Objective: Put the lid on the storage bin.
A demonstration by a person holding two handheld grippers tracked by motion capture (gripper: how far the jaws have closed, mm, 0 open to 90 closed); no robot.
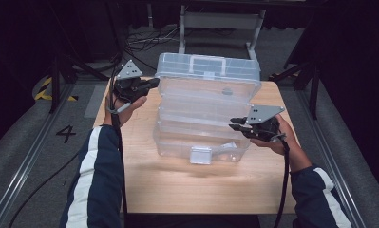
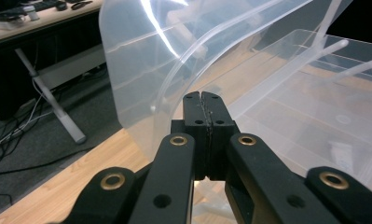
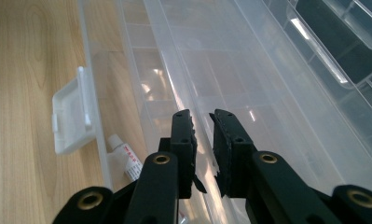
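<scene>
High view: I see a wood table (image 1: 187, 185) w/ a big clear plastic box (image 1: 203, 118) in the middle. The box has trays that fold out in steps, and its lid (image 1: 208, 66) w/ a white handle stands at the back. A white latch (image 1: 200, 155) hangs at the front. My left gripper (image 1: 149, 84) is at the box's back left corner, up by the lid. My right gripper (image 1: 234, 124) is at the right side, on a tray edge. The floor is grey carpet w/ black cables, a painted "4" (image 1: 66, 133) and yellow-black tape (image 1: 47, 88). A grey metal frame (image 1: 220, 23) stands behind the table. The rest of the room is dark.

Left gripper view: the jaws are pressed together, pinching the thin clear edge of the lid (image 2: 174, 70). Wood table below, grey floor and a desk leg (image 2: 53, 102) at the left.

Right gripper view: the jaws sit a bit apart w/ a thin tray wall (image 3: 202, 135) between them. I can't tell if the pads press on it. A small white tube (image 3: 127, 161) lies inside the box, near the latch (image 3: 74, 116).
</scene>
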